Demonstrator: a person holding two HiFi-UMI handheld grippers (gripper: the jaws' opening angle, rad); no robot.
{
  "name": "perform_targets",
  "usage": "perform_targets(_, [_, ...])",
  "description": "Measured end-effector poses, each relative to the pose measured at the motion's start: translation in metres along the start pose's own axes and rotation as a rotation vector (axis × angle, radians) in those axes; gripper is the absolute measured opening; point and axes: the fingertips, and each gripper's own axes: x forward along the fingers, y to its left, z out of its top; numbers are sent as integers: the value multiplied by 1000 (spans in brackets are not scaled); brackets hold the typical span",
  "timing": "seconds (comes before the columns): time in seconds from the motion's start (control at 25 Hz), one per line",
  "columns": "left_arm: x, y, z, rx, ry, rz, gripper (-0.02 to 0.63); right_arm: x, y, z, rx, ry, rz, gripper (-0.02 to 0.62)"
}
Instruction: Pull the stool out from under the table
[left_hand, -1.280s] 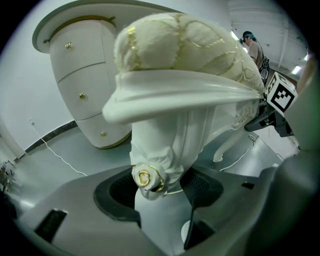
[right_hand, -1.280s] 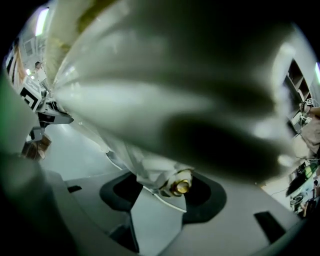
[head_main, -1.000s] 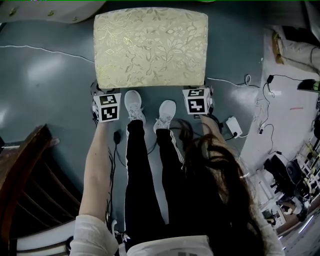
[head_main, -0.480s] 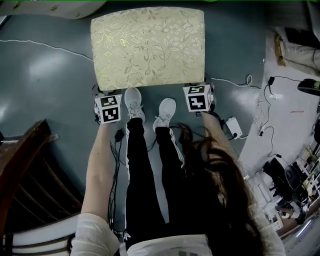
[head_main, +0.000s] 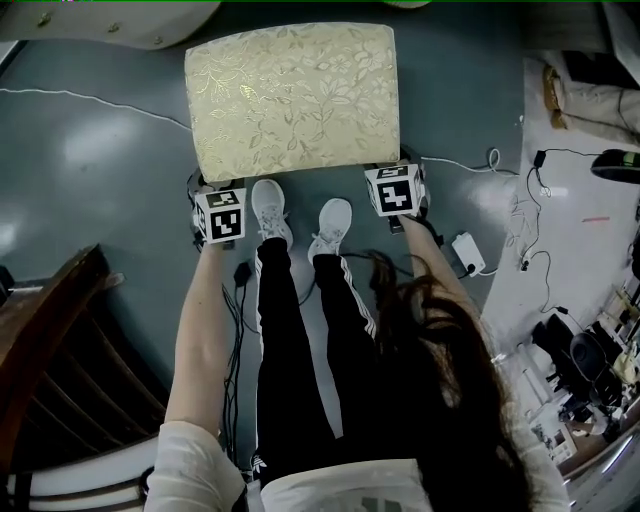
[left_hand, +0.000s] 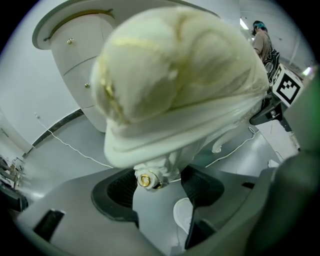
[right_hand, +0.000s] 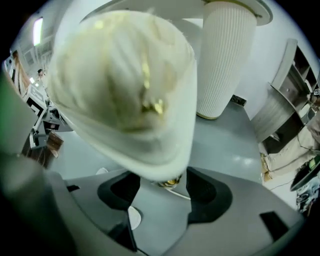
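Cream brocade stool (head_main: 292, 100) stands on the grey floor (head_main: 90, 150), nearly clear of the white worktop (head_main: 110, 22). Left tongs (left_hand: 159, 187) pinch its near leg. Right tongs (right_hand: 162, 192), just spreading, loosely straddle the other corner. One-sided pulling could swivel it.

No words, numbers or brand names can be read anywhere. The only sign-like marks are square black-and-white coded patterns made of blocks, not letters. One set is on the marker cube (head_main: 221, 214) of the left gripper (left_hand: 157, 187), at the near left corner of the stool (head_main: 292, 100). The other is on the cube (head_main: 392, 191) of the right gripper (right_hand: 159, 189), at the stool's near right corner. A small white emblem (head_main: 257, 463) on the person's black trousers (head_main: 290, 350) is too small to make out.
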Motion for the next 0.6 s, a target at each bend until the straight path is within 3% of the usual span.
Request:
perform_targets(0.24, [-30,0,-4,-104,27,30,270,-41,10,1,2,43,15,285])
perform_targets(0.36, [-53,-2,-1,-110,58,25,270,-69,17,9,10,62,25,285])
perform_targets(0.6, [-123,0,58,-132,22,36,271,-146,15,55,42,32,17,285])
